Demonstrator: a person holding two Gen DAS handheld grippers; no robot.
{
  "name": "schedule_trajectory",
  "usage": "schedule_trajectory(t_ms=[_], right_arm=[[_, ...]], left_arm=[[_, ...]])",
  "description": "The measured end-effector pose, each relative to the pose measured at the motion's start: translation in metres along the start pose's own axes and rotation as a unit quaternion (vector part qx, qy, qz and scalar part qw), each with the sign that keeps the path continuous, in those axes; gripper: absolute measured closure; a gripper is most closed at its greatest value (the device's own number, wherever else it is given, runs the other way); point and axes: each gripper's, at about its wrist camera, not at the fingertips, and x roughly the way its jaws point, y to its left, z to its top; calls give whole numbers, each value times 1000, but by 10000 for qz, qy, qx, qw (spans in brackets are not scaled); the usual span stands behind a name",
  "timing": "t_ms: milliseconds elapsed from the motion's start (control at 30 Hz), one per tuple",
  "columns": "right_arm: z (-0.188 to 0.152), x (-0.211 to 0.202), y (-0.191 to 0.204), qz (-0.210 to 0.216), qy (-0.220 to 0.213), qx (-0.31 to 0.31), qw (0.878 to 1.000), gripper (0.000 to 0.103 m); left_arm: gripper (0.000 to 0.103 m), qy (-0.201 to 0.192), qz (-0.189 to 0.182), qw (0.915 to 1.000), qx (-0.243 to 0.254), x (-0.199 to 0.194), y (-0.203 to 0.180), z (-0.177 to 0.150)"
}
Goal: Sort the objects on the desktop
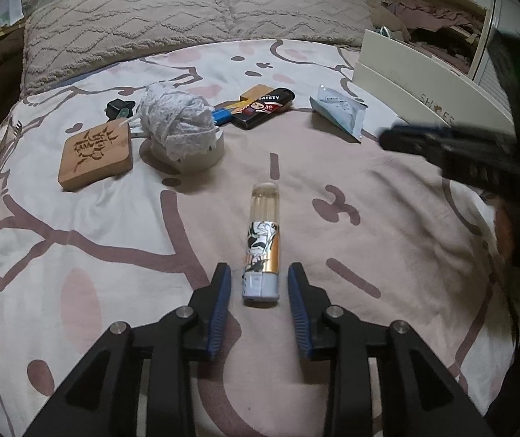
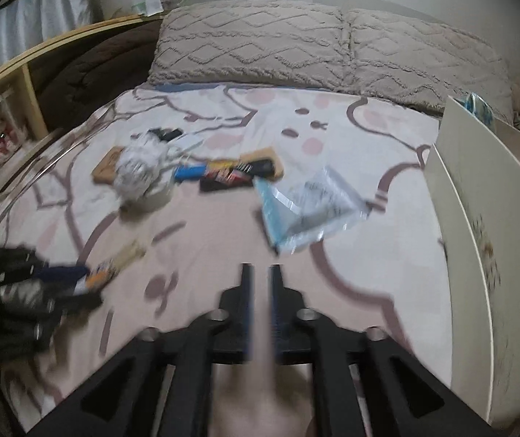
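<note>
A clear tube with a cartoon label (image 1: 262, 245) lies on the bedspread, its near end between the open fingers of my left gripper (image 1: 259, 280), untouched. Farther back lie a wooden block with carved characters (image 1: 94, 153), a ball of lace on a tape roll (image 1: 178, 123), a blue item (image 1: 221, 115), a black "SAFETY" lighter (image 1: 263, 107) and a plastic packet (image 1: 338, 113). My right gripper (image 2: 261, 273) is empty with its fingers nearly together, hovering above the bed near the packet (image 2: 307, 204). It also shows blurred at the right of the left wrist view (image 1: 442, 145).
A white shoe box (image 1: 423, 83) stands open at the bed's right edge; it also shows in the right wrist view (image 2: 478, 218). Two beige pillows (image 1: 194, 11) lie at the head. A wooden shelf (image 2: 15, 83) stands on the left.
</note>
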Motion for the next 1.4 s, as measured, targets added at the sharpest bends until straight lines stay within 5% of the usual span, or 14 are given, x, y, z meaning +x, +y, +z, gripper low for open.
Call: schedule_trajectory(t_ms=[67, 100, 333, 567, 700, 967, 1400], right_arm=[[11, 7, -4, -195, -61, 0, 9998, 13], [16, 9, -5, -269, -132, -54, 9995, 12], [50, 54, -13, -515, 15, -549, 9972, 12], [48, 88, -17, -74, 426, -860, 9954, 12], [40, 82, -10, 33, 241, -1040, 9943, 14], [21, 62, 25, 190, 55, -1701, 9852, 37], [-23, 25, 40, 902, 291, -1619, 9822, 39]], left_arm=[[66, -6, -13, 10000, 38, 0, -2, 0], [64, -7, -17, 10000, 64, 0, -3, -1], [57, 11, -105, 9999, 79, 4, -3, 0], [53, 23, -145, 9998, 114, 5, -4, -1], [52, 25, -135, 9998, 127, 5, -5, -1], [52, 21, -109, 9998, 151, 4, -5, -2], [52, 20, -148, 9998, 114, 4, -3, -2]])
